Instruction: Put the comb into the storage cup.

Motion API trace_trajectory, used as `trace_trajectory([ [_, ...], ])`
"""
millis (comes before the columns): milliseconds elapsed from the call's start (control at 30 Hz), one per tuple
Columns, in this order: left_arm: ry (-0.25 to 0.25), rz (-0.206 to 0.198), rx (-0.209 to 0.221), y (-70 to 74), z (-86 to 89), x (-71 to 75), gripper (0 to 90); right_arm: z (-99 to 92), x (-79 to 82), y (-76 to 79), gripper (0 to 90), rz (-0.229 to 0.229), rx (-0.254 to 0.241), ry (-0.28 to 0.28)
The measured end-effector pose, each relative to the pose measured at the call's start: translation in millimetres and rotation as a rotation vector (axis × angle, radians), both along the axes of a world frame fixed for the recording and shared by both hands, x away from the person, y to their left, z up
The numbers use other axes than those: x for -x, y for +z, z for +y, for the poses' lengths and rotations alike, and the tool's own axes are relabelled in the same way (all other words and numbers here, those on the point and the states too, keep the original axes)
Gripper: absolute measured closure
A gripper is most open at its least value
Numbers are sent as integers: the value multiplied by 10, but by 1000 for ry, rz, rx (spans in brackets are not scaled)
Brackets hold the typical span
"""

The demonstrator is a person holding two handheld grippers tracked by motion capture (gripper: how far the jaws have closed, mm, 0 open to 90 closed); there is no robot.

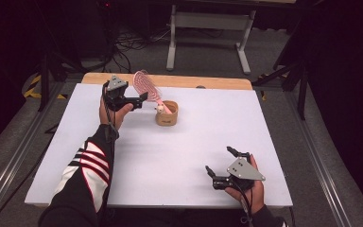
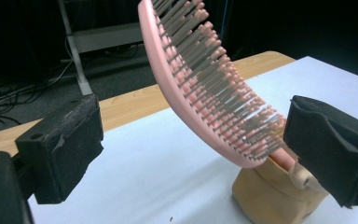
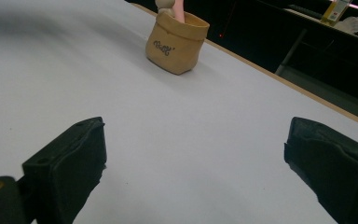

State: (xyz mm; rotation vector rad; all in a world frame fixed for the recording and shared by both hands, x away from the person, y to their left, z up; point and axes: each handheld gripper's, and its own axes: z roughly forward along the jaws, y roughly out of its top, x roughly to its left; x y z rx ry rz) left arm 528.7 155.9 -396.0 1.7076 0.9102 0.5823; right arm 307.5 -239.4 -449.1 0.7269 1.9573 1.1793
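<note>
Standing in the pouch (image 1: 167, 115), the hairbrush (image 2: 200, 79) shows bristles between the left gripper's (image 2: 193, 144) parted jaws.

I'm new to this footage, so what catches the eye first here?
A pink hairbrush stands handle-down in a small tan pouch near the white table's far edge, leaning left. The left gripper hovers beside it, jaws open; the right gripper rests open at the near right.
</note>
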Motion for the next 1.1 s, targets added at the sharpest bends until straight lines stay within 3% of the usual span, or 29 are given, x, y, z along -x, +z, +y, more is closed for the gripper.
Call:
trace_trajectory([
  [167,-5,-11,1,-26,18,72,57,6,-2,-2,60,1,2,-1],
  [333,-22,-38,-23,-44,8,149,58,14,-4,-7,60,1,7,0],
  [367,-24,-42,-46,-60,1,177,58,15,-5,-7,60,-1,10,0],
  [633,-37,-50,-64,-127,16,261,57,28,-2,-7,60,-2,12,3],
  [1100,-63,-92,-65,-133,23,459,56,36,-1,-5,60,-6,19,3],
])
